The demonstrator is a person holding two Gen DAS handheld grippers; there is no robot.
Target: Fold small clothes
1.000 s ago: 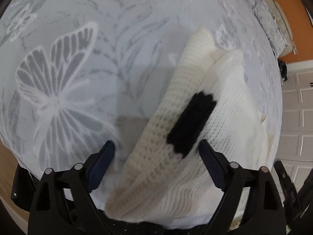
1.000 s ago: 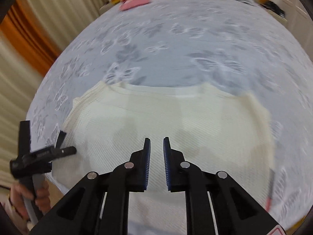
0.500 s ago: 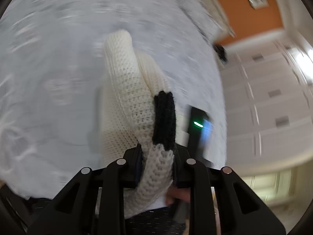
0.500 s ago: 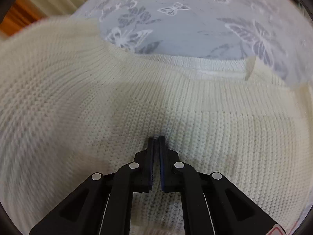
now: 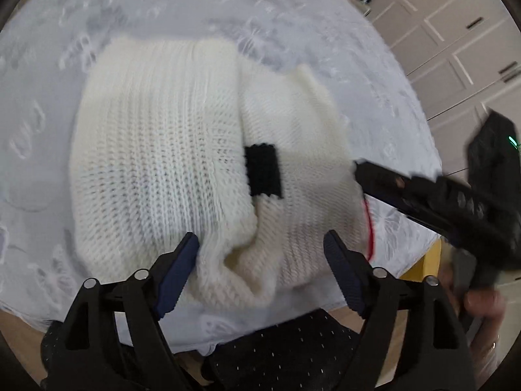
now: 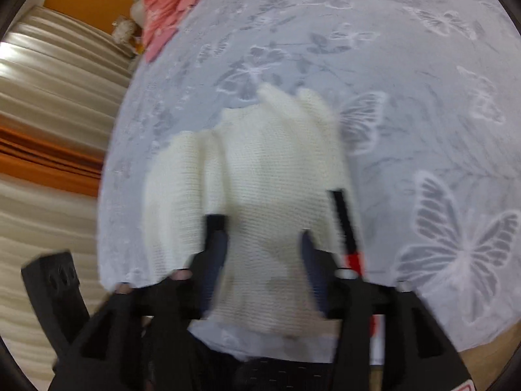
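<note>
Cream-white chunky knit sweater point(image 5: 169, 150) with a black rectangular patch point(image 5: 263, 171) lies bunched and folded over on a pale grey bed cover printed with white butterflies point(image 5: 49, 75), near the cover's front edge. In the left wrist view one folded flap overlaps the rest, and a rolled lower edge point(image 5: 241, 260) sits between the fingers of the left tool point(image 5: 262, 254). Left tool's jaws stand wide apart and have just been opening; the dark blue pad on the left point(image 5: 177, 268) touches or nearly touches the knit, the other pad is clear of it, no grip.

Right wrist view is blurred. Right tool point(image 6: 263, 260) also spread, jaws just been opening, with the sweater's near end point(image 6: 267, 195) lying between the fingers; the pads do not press on it. A black strip with a red end point(image 6: 346, 228) runs along the sweater's right edge.

Right tool appears in the left wrist view as a black body point(image 5: 433, 195) just beside the sweater's right side, a hand point(image 5: 482, 299) below it. Pink garment point(image 6: 166, 3) lies at the far end of the bed, well apart
</note>
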